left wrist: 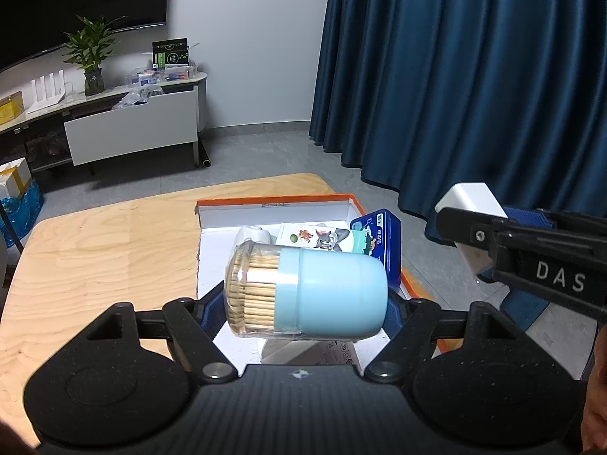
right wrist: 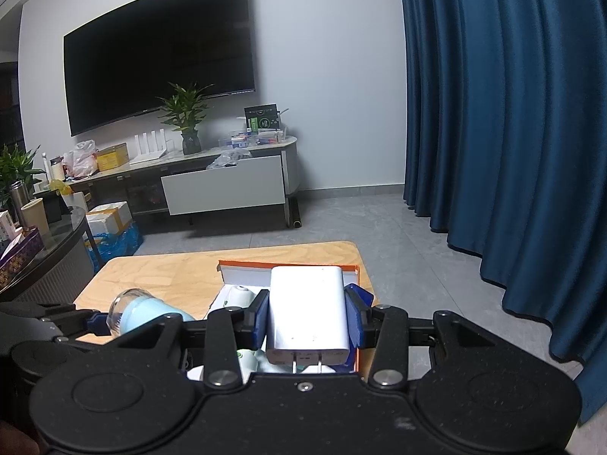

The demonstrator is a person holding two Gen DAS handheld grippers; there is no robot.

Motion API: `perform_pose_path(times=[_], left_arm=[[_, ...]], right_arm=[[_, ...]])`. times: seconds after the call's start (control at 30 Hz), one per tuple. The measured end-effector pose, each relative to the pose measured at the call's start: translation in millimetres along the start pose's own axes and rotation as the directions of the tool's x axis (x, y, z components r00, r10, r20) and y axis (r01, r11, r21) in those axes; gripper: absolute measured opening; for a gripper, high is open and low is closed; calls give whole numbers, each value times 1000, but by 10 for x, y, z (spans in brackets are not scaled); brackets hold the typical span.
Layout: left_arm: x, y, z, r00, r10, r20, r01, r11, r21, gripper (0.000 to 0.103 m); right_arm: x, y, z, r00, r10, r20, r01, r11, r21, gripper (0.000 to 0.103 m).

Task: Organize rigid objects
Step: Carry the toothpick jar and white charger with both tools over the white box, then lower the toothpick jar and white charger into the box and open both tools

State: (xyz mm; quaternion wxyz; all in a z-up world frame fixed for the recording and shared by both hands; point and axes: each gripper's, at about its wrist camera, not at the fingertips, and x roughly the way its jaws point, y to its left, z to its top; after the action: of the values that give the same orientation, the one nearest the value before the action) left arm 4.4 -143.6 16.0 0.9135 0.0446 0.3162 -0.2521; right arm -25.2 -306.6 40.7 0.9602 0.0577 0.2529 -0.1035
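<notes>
Both hand-held grippers loaded over the orange-rimmed cardboard box

Left hand-held gripper clamps a clear-and-blue cylindrical toothpick jar; right hand-held gripper pinches a smooth white rectangular charger.

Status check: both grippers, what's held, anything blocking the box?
Left gripper shut on toothpick jar, sideways above orange box. Right gripper shut on white charger. Box already holds blue tin, cartoon pack; little bare floor visible.

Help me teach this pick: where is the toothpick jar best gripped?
Across its ends, as the left gripper has it: one pad on the clear base, one on the blue lid's dome. The toothpick jar lies sideways, so come along its side, probably squeezing the lid shut.
</notes>
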Motion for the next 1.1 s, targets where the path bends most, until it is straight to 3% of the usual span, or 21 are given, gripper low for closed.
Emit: perform_pose_path(times=[1.1], left_arm=[[292, -39, -1, 998, -29, -62, 29, 1000, -6, 78]], right_arm=[[319, -128, 73, 1000, 5, -31, -5, 1000, -3, 50]])
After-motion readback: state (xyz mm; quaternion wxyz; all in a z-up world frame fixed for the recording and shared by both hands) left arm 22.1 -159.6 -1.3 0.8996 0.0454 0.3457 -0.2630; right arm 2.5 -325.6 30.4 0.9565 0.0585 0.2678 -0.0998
